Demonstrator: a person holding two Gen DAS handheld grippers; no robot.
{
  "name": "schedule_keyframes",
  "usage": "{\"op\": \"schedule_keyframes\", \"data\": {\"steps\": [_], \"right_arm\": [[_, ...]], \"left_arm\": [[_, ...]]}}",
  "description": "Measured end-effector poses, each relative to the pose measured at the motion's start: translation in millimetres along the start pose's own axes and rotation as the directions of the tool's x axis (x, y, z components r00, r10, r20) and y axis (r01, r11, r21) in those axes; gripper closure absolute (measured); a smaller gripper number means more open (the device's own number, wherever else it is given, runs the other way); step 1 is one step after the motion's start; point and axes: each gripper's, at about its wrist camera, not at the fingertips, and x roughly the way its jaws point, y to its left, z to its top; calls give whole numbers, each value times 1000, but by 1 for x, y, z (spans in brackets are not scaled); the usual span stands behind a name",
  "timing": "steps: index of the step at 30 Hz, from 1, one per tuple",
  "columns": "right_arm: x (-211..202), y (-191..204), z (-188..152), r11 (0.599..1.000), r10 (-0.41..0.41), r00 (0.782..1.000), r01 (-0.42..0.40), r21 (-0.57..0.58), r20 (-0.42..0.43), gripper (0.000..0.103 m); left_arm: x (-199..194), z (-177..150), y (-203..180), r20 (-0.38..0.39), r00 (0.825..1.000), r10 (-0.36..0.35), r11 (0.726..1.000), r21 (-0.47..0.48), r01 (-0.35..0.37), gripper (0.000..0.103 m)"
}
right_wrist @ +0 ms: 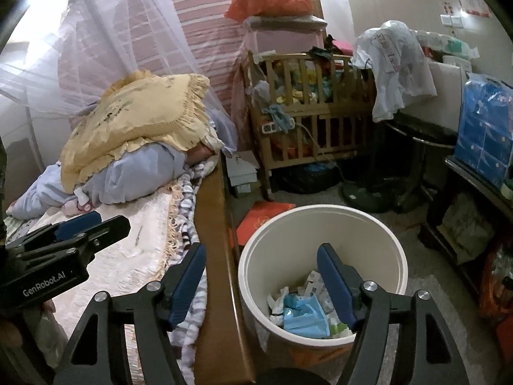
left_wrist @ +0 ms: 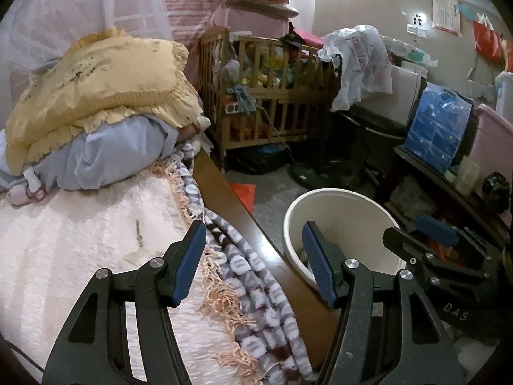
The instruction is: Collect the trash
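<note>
A cream trash bin (right_wrist: 323, 215) stands on the floor beside the bed's wooden edge. Inside it lie a blue face mask (right_wrist: 304, 316) and crumpled white wrappers (right_wrist: 312, 280). My right gripper (right_wrist: 263, 285) hangs open above the bin's near rim, nothing between its blue pads. My left gripper (left_wrist: 255, 263) is open too, over the bed edge and patterned blanket, and holds nothing. In the left wrist view the bin (left_wrist: 340, 194) is just right of it, with the right gripper (left_wrist: 413, 231) beyond. A small clear scrap with a thin stick (left_wrist: 138, 243) lies on the pink bedspread.
Piled on the bed are a yellow pillow (left_wrist: 99, 80) and blue bedding (left_wrist: 105, 157). A wooden crib (right_wrist: 307, 115) full of items stands behind. A red bag (right_wrist: 263, 218) lies on the floor by the bin. A dark shelf (right_wrist: 474, 186) and fan base (right_wrist: 362, 195) crowd the right.
</note>
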Motion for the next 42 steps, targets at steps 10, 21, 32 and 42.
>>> {"op": "schedule_keyframes", "data": {"steps": [10, 21, 32, 42], "right_arm": [[-9, 7, 2, 1000, -1, 999, 1, -7, 34, 33], [-11, 9, 2, 1000, 0, 999, 0, -8, 39, 32], [-10, 9, -1, 1000, -5, 999, 5, -2, 34, 31], [-10, 7, 0, 1000, -4, 999, 4, -1, 31, 31]], "left_arm": [[-10, -2, 3, 25, 999, 25, 1000, -11, -25, 42], [-13, -4, 0, 53, 997, 47, 999, 9, -48, 42], [-12, -5, -4, 53, 997, 48, 999, 12, -48, 42], [-9, -7, -6, 44, 998, 37, 999, 15, -38, 42]]}}
